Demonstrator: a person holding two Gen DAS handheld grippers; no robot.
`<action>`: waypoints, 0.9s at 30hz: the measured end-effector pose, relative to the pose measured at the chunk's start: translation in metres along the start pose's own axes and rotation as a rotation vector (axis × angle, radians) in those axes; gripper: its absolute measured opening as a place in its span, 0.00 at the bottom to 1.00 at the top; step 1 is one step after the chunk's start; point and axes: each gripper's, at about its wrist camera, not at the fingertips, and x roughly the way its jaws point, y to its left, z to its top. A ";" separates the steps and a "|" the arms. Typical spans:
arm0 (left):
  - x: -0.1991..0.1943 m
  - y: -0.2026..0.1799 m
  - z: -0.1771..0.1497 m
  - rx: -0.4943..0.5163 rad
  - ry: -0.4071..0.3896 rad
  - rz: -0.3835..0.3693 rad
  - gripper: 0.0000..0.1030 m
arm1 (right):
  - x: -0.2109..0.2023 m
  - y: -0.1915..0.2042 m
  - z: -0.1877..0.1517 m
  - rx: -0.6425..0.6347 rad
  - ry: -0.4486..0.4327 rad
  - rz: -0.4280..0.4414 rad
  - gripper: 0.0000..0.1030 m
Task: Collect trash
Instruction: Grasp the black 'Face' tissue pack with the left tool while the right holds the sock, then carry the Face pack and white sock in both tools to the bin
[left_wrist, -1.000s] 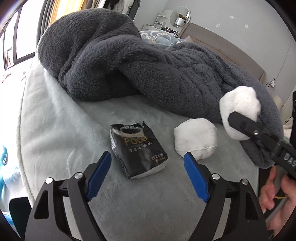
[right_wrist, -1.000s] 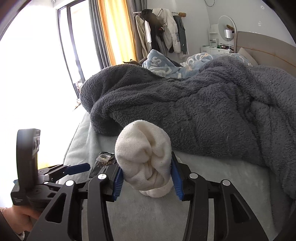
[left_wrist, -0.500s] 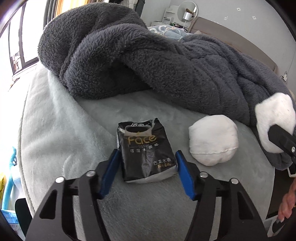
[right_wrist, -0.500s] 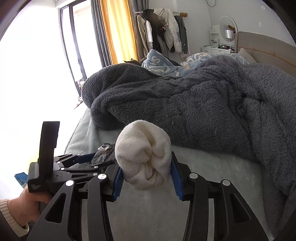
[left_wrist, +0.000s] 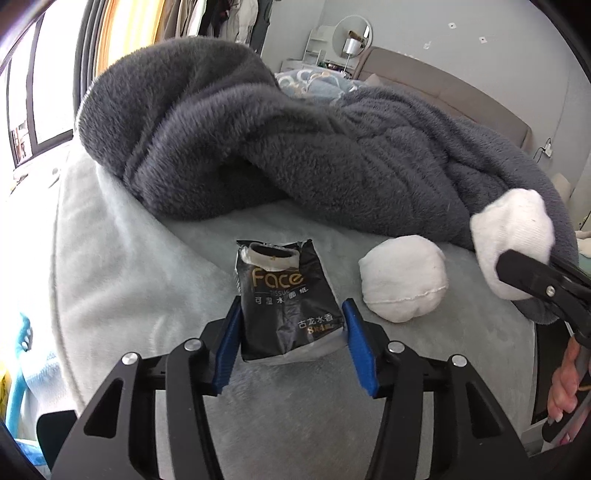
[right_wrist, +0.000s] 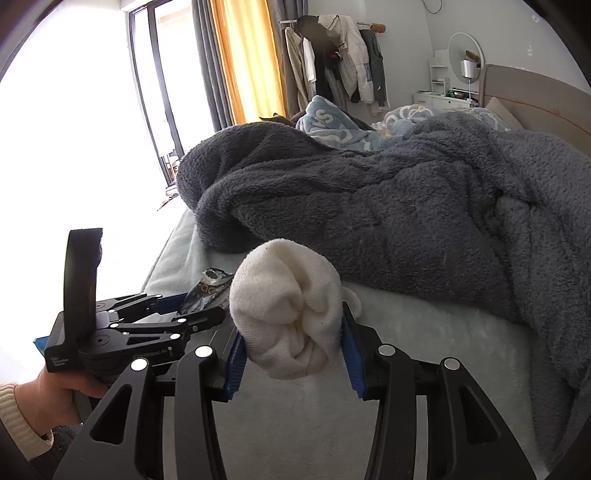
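Black plastic film forms the tissue packet (left_wrist: 286, 308), which lies on the pale grey bed cover (left_wrist: 122, 266) with its torn opening facing away from the camera. The left gripper (left_wrist: 290, 334) is placed around the packet's near end, a blue pad against each side, so the packet is judged to be pinched. The right gripper (right_wrist: 291, 347) is clamped on a rolled white sock (right_wrist: 286, 314) and is held above the cover. A second white sock ball (left_wrist: 402, 282) rests on the cover just to the right of the packet, near the dark grey fleece blanket (left_wrist: 295, 147).

For a sound lift, the pads are best seated on the packet's firmer sides rather than on the loose film at its edge. Moderate pressure is advised, as the half-empty packet is likely to crumple and slip. The lift should be made straight up, clear of the sock ball.

Gold lettering "Face" is read on the packet, with "TISSUE" partly legible beneath. White and gold Chinese characters follow below, with an "8" beside them. White print on the left gripper's housing is too small to read.
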 end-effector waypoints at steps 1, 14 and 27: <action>-0.004 0.001 -0.001 0.004 -0.005 -0.001 0.54 | 0.001 0.004 0.002 -0.001 -0.003 0.007 0.44; -0.047 0.044 -0.010 0.023 -0.011 0.024 0.54 | 0.023 0.063 0.028 -0.017 -0.028 0.100 0.45; -0.077 0.113 -0.028 -0.010 0.047 0.106 0.54 | 0.064 0.145 0.037 -0.080 0.008 0.186 0.45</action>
